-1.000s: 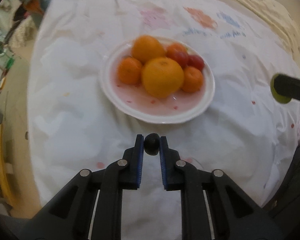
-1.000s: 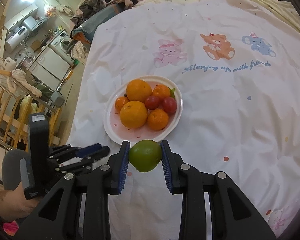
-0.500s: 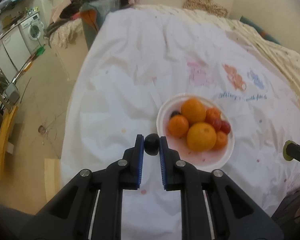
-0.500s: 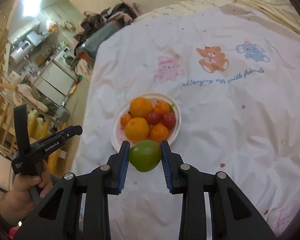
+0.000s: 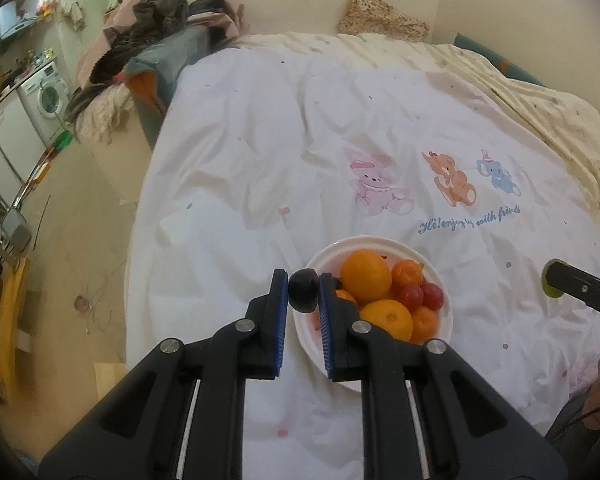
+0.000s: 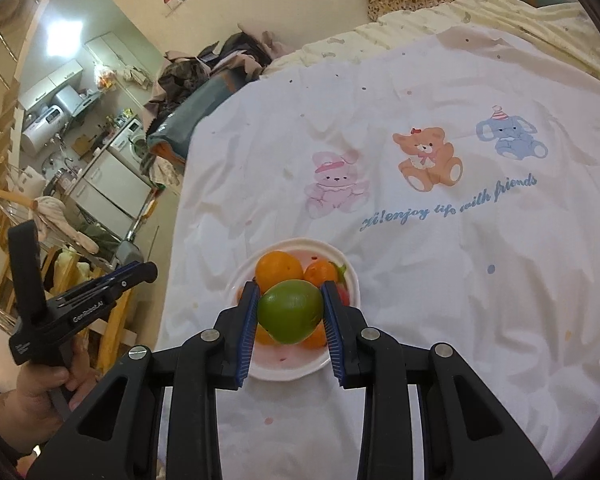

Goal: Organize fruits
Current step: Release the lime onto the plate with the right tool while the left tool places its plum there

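Observation:
A white plate [image 5: 446, 314] on the bed holds two oranges [image 5: 366, 276], several small tangerines and two red fruits [image 5: 422, 295]. My left gripper [image 5: 304, 292] is shut on a small dark round fruit [image 5: 304, 291], held high above the plate's left edge. My right gripper [image 6: 290, 312] is shut on a green fruit [image 6: 291, 310], held high over the same plate [image 6: 352, 280]. The right gripper's tip with a sliver of the green fruit [image 5: 547, 284] shows at the right of the left wrist view. The left gripper [image 6: 140, 270] shows at the left of the right wrist view.
The bed has a white sheet [image 5: 340, 128] printed with cartoon animals [image 6: 426, 160] and blue lettering. A pile of clothes [image 5: 156, 32] lies at the bed's far left corner. The floor and a washing machine [image 5: 48, 96] are left of the bed.
Both grippers have risen and drawn back from the plate, each still holding its fruit. The plate looks smaller and more of the bed and room shows.

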Tool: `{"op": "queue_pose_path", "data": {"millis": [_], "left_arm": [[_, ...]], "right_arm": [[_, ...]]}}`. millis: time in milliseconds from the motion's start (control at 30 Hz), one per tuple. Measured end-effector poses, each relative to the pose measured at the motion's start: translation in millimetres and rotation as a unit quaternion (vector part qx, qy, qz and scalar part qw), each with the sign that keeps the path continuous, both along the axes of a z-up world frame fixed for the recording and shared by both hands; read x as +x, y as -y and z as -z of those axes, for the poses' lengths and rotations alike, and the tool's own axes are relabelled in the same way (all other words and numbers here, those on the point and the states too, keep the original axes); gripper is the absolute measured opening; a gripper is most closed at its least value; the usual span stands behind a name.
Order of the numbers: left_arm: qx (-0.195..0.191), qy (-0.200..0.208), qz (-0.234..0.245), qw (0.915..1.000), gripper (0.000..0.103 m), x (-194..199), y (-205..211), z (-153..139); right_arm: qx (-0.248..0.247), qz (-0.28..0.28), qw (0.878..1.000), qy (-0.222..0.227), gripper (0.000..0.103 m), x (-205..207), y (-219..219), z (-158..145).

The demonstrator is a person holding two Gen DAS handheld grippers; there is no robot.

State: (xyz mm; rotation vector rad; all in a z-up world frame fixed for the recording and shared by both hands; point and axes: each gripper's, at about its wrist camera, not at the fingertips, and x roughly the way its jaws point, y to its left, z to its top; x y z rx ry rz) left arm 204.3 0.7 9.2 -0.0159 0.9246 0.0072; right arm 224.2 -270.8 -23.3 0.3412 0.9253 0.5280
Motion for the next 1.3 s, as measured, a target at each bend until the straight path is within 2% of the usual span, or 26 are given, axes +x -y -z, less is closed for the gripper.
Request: {"op": "queue_pose_path", "data": {"millis": [200,467,667,900,1100,1167,1200,1233,1267,1300], "left_arm": [[0.0,-0.021,0.013,0.9997,0.012,18.5,6.8,22.6],[-0.032,-0.07,0.01,0.997,0.012,29.1,-0.8,62.3],[-0.057,-0.112,0.036,0.9914,0.012,31.0,9.2,84.7],[-0.043,-0.106,0.03,0.993,0.012,34.6,12.9,84.8],[-0.029,-0.093,0.037,0.9945,0.013,33.7,17.4,80.0],[-0.024,-0.092,0.038,0.9947,0.013,34.5,17.5,79.1],[-0.024,-0.092,0.037,0.9948,0.013,34.5,17.7,78.8],[-0.023,-0.091,0.036,0.995,0.014,34.4,17.8,78.5],[-0.023,-0.09,0.035,0.9951,0.021,33.8,17.7,77.9],[-0.022,-0.088,0.033,0.9954,0.033,33.4,17.6,77.3]], "right_arm": [[-0.018,-0.011,1.0,-0.009,0.033,25.8,-14.9,14.1],[-0.015,-0.027,0.999,-0.041,0.033,51.6,-28.8,40.0],[-0.011,-0.043,0.997,-0.071,0.033,66.5,-43.6,60.2],[-0.001,-0.065,0.992,-0.11,0.033,78.4,-62.1,83.5],[-0.003,-0.082,0.989,-0.126,0.037,83.7,-81.5,101.9],[0.003,-0.081,0.989,-0.122,0.049,84.5,-81.7,100.3],[0.008,-0.076,0.99,-0.117,0.06,84.0,-79.2,98.1],[0.013,-0.071,0.991,-0.111,0.065,83.4,-76.8,95.3],[0.019,-0.065,0.992,-0.106,0.065,83.0,-73.4,91.4],[0.018,-0.057,0.993,-0.098,0.066,82.1,-69.5,86.3]]}}
